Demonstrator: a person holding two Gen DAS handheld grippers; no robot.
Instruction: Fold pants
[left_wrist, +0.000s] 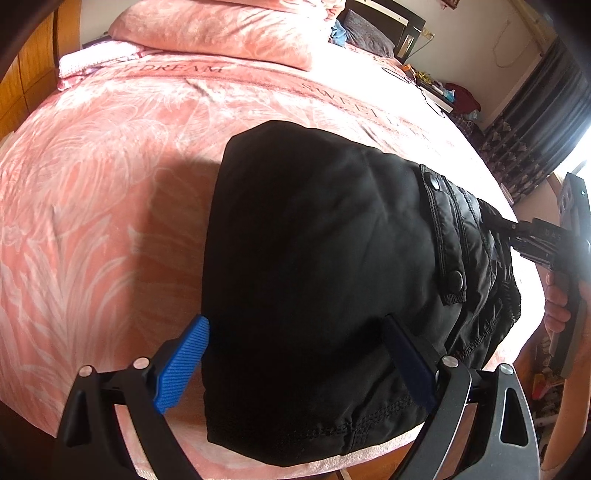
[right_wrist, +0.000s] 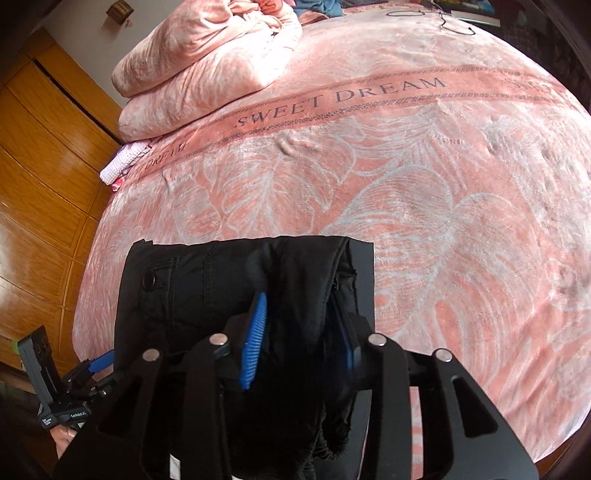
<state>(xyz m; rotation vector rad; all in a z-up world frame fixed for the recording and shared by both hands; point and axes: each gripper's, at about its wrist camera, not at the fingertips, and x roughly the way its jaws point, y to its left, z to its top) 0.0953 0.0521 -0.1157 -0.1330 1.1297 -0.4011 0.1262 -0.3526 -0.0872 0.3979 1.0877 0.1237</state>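
Black pants (left_wrist: 325, 266) lie folded into a thick bundle on the pink bed near its front edge; they also show in the right wrist view (right_wrist: 207, 284). My left gripper (left_wrist: 295, 354) is open, its blue pads either side of the bundle's near end. My right gripper (right_wrist: 299, 332) is shut on a thick fold of the pants at the waistband side. It shows at the right of the left wrist view (left_wrist: 528, 236), gripping the pants' edge. The left gripper appears at the lower left of the right wrist view (right_wrist: 99, 362).
A pink "SWEET DREAM" blanket (right_wrist: 406, 166) covers the bed. Folded pink bedding (right_wrist: 207, 59) lies at the head, a small pink-white cloth (right_wrist: 122, 162) beside it. A wooden wardrobe (right_wrist: 40, 166) stands left. A cluttered nightstand (left_wrist: 439, 92) and dark curtains (left_wrist: 546, 122) are at the right.
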